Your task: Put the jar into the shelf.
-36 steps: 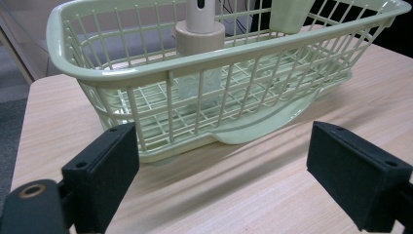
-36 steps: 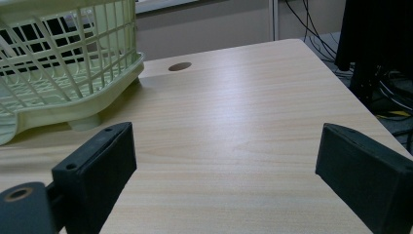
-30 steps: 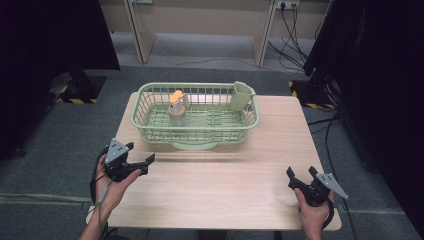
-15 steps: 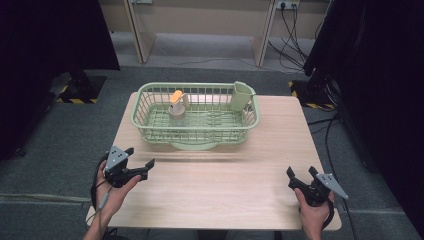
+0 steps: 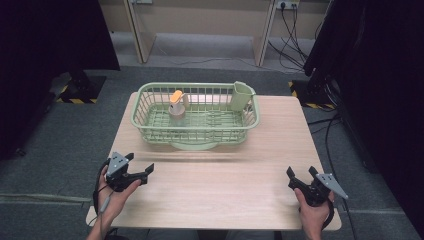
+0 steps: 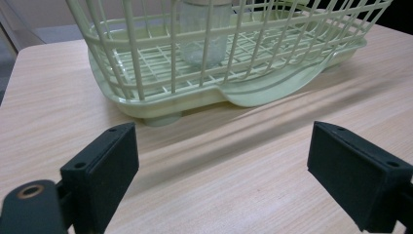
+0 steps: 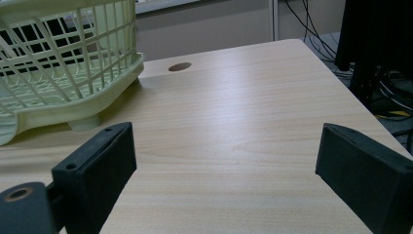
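Note:
A pale green wire dish basket [image 5: 150, 126] stands at the far middle of the wooden table [image 5: 225, 190]. Inside it, a clear bottle with an orange cap [image 5: 176, 105] stands upright at the left, and a green cup holder [image 5: 242, 96] hangs in its right corner. My left gripper [image 5: 141, 163] is near the front left, open and empty, pointing toward the basket [image 6: 146, 58] and the bottle [image 6: 204, 34] behind its bars. My right gripper [image 5: 301, 173] rests at the front right, open with nothing between its jaws. In the right gripper view the gripper [image 7: 226, 161] faces bare wood beside the basket [image 7: 73, 63].
A round cable hole [image 7: 179, 66] sits in the tabletop behind the basket's right end. Dark curtains flank the table, with cables on the floor [image 5: 295, 30] at the back right. Bare wood lies between the two grippers.
My left hand has sunk toward the tabletop and drifted slightly toward the near edge. The right hand, basket and bottle have stayed put.

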`<state>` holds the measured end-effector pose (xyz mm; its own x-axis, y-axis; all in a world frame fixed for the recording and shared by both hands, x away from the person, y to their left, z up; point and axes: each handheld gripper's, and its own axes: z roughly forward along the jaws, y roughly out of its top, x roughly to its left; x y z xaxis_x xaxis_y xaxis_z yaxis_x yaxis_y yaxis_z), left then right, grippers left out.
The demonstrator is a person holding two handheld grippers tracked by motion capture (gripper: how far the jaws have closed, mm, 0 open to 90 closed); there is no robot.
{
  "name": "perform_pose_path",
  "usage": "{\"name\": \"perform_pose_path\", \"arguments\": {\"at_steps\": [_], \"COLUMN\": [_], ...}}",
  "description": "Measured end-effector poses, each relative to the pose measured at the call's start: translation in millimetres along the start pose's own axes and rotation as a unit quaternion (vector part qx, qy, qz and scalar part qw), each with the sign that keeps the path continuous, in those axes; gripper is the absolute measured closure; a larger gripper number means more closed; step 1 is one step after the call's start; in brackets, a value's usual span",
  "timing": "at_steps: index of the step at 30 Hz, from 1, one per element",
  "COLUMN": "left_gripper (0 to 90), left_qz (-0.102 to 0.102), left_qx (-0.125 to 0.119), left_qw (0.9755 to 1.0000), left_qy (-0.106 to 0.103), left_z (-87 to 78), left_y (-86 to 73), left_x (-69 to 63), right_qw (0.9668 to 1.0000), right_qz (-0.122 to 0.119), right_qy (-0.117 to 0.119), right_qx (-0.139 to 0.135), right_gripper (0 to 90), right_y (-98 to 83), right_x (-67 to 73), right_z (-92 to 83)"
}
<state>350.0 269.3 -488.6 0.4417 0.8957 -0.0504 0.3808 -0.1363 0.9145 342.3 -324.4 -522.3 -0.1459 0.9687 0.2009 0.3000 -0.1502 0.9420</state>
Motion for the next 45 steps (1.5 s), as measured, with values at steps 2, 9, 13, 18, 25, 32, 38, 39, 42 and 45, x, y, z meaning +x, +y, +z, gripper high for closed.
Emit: {"name": "perform_pose_path", "arguments": {"at_steps": [2, 9, 13, 18, 25, 32, 38, 39, 42, 45], "left_gripper": [10.8, 10.8, 10.8, 10.8, 10.7, 10.5, 9.8, 9.8, 9.8, 9.7], "left_qz": [-0.002, -0.003, -0.005, -0.005, -0.008, -0.01, -0.008, -0.008, -0.011, -0.012], "left_qx": [0.002, 0.011, 0.014, 0.015, 0.013, 0.008, 0.013, 0.012, 0.012, 0.009], "left_qw": [1.0, 0.9999, 0.9999, 0.9999, 0.9999, 0.9999, 0.9999, 0.9999, 0.9998, 0.9999], "left_qy": [0.0, 0.003, 0.003, 0.003, 0.003, 0.004, 0.007, 0.007, 0.009, 0.008], "left_z": [1.7, 8.5, 11.3, 15.2, 18.9, 18.7, 18.8, 18.7, 18.1, 17.4], "left_y": [-3.3, -15.6, -21.8, -27.0, -34.6, -35.0, -35.1, -35.1, -35.4, -35.7], "left_x": [0.9, 5.0, 6.7, 7.8, 8.6, 8.5, 7.7, 7.6, 7.5, 7.5], "right_qw": [1.0, 1.0, 1.0, 1.0, 1.0, 1.0, 1.0, 1.0, 1.0, 1.0], "right_qz": [0.0, 0.0, 0.0, -0.001, 0.0, -0.001, -0.002, -0.002, -0.002, -0.002], "right_qy": [0.0, 0.0, 0.0, 0.0, 0.0, 0.0, 0.0, 0.0, 0.0, 0.0], "right_qx": [0.0, 0.0, 0.0, 0.0, 0.0, 0.0, 0.0, 0.0, 0.0, 0.001], "right_gripper": [7.8, 7.8, 7.8, 7.8, 7.8, 7.8, 7.8, 7.8, 7.8, 7.8], "right_y": [0.0, -0.1, 0.0, 0.0, 0.0, 0.0, -0.1, -0.1, -0.1, 0.0], "right_x": [0.0, 0.0, 0.0, 0.1, 0.0, 0.1, 0.2, 0.3, 0.3, 0.4], "right_z": [0.0, -0.1, 0.0, 0.0, 0.0, 0.0, 0.0, 0.0, 0.0, 0.3]}}
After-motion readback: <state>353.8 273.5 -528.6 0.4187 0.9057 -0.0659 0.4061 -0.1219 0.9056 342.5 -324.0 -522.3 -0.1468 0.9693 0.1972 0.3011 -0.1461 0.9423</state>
